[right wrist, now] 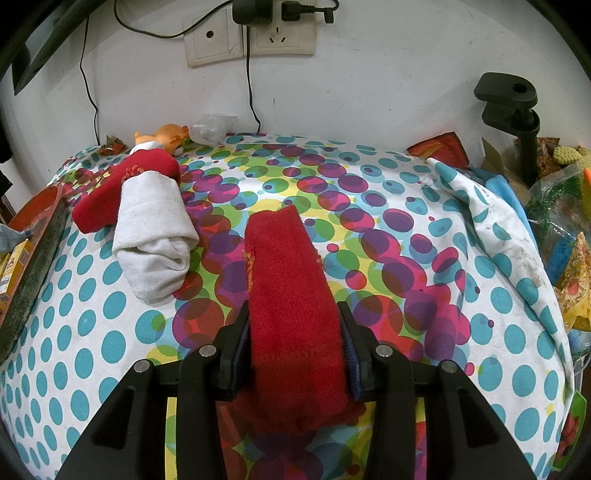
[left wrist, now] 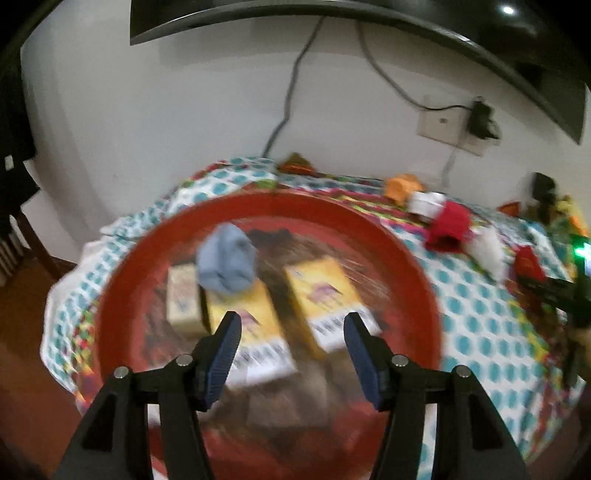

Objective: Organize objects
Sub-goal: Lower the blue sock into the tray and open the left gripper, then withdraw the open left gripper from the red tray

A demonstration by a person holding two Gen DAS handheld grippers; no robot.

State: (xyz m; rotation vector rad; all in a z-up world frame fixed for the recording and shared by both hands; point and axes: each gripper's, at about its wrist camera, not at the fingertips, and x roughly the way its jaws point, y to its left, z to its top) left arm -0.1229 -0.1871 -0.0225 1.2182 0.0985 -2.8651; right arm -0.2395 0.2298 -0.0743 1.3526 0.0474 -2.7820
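My left gripper point(left wrist: 292, 323) is open and empty above the round red tray point(left wrist: 122, 280). In the tray lie a rolled blue sock point(left wrist: 228, 263), two yellow boxes point(left wrist: 325, 295) and a small beige box point(left wrist: 181, 299); the view is blurred. My right gripper point(right wrist: 293, 314) is shut on a red sock point(right wrist: 288, 280) that lies lengthwise on the dotted tablecloth point(right wrist: 388, 229). A rolled white sock point(right wrist: 153, 236) and a second red sock point(right wrist: 110, 192) lie at the left, touching each other, beside the tray's rim point(right wrist: 35, 236).
An orange toy point(right wrist: 168, 138) and a crumpled plastic bag point(right wrist: 212, 127) lie at the table's back edge by the wall. A black clamp stand point(right wrist: 517, 122) and snack packets point(right wrist: 569, 229) crowd the right side. Cables hang from wall sockets point(right wrist: 251, 33).
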